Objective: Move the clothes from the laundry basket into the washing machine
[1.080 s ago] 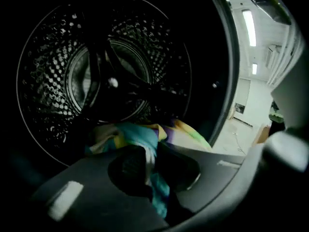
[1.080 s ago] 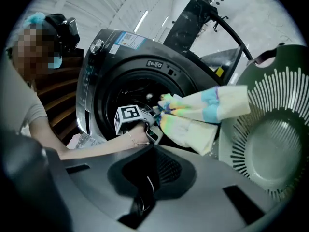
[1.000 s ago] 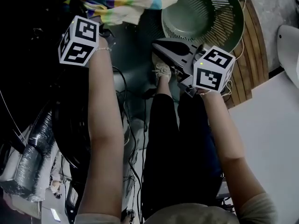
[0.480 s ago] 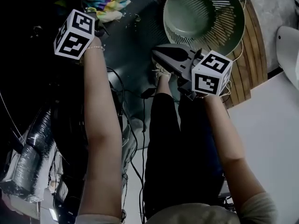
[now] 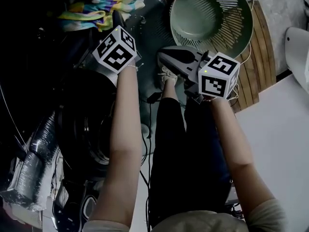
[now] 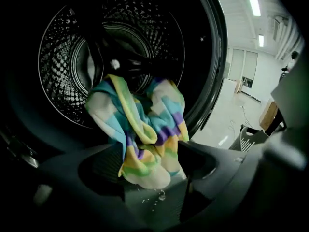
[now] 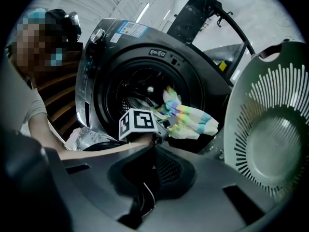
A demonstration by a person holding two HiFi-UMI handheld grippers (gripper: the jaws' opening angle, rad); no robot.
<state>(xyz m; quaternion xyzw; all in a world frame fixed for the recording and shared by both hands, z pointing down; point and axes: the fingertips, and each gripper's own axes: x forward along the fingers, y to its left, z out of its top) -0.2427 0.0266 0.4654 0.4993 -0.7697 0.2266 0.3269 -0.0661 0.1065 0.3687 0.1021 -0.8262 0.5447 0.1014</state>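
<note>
**At the washer door: striped garment released, not yet fully inside**

At the mouth of the washing machine point(image 7: 120, 66), my left gripper point(image 6: 150, 158) faces straight into the perforated drum point(image 6: 63, 62). Its jaws have just been opening and now stand wide apart. The lower end of the striped garment point(image 6: 145, 124) hangs between them, but neither pad presses on it. I judge this to be a release and not a grip.

The garment's upper part lies inside the door opening. The remainder drapes outward over the lower lip of the door ring point(image 6: 217, 57). It sits this way, in my judgement, because it was let go at the threshold and not deep in the drum. The cloth has folded over itself and caught on the rim.

My right gripper point(image 7: 155, 153) is closed with nothing between its jaws. It is held roughly level, between the machine and the green laundry basket point(image 5: 231, 30), apart from both. This reads as a waiting position that leaves the doorway free for the left arm.

The basket sits beside the machine with its slatted wall and floor exposed. No clothes show in it.

Assessment: the transfer is nearly done. The hanging end needs pushing past the lip. Otherwise it may slide out or foul the door.
</note>
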